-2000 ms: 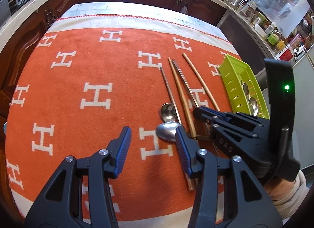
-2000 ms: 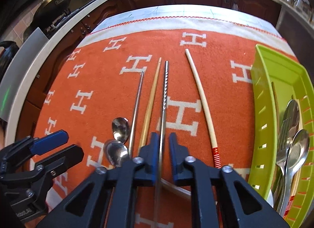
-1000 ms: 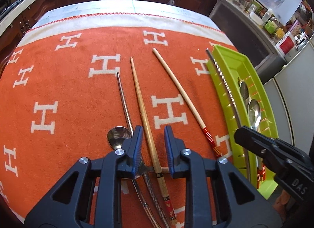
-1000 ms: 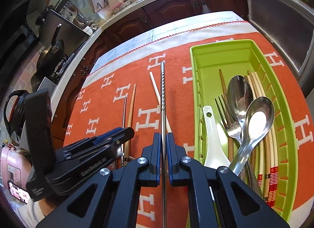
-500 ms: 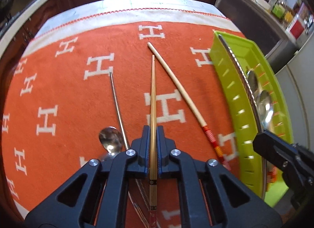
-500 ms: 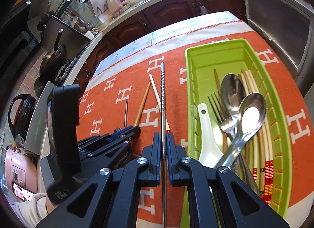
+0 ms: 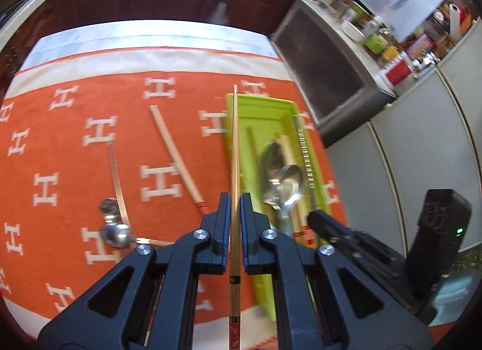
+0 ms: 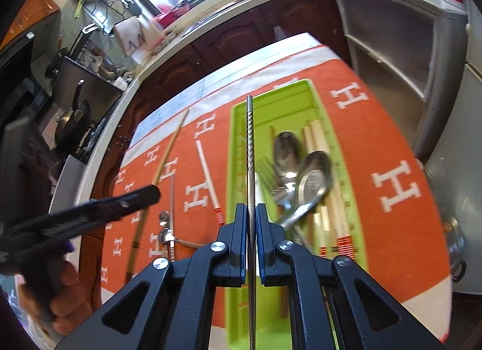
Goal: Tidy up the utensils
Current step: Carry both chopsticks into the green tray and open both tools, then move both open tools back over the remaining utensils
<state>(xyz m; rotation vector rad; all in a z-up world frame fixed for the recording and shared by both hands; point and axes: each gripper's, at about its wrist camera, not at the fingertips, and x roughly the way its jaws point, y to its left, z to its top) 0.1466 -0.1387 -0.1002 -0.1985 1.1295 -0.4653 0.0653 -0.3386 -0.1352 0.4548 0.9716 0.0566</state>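
In the left wrist view, the left gripper (image 7: 235,223) has its two blue-lined fingers pressed together on a wooden chopstick (image 7: 235,151), which runs straight away from the camera between them; its far tip reaches over the far left corner of the green tray (image 7: 265,109), and its near end, with dark and red bands, sticks out toward the camera. The tray lies on the right part of the orange cloth (image 7: 72,169) patterned with white H shapes and holds spoons (image 7: 284,187), pale chopsticks and other cutlery. Left of the tray, on the cloth, lies a pale chopstick with a red-striped end (image 7: 174,154), slanting from far left to near right. Further left, a thin metal chopstick (image 7: 116,178) lies beside two small metal spoons (image 7: 113,223). The right gripper (image 7: 331,229) shows at the near right, over the near end of the tray; from here I cannot tell how its fingers stand. In the right wrist view, the right gripper (image 8: 248,229) pinches a twisted metal chopstick (image 8: 250,151) that points away from the camera over the left side of the green tray (image 8: 301,86), above the cutlery inside. Two large spoons (image 8: 301,166) and a fork (image 8: 268,169) lie in the middle of the tray, with pale red-banded chopsticks along its right side. At the left, the left gripper (image 8: 144,196), blurred, carries the wooden chopstick (image 8: 162,169) above the cloth (image 8: 391,154), and the person's hand (image 8: 57,295) grips its handle at the near left.
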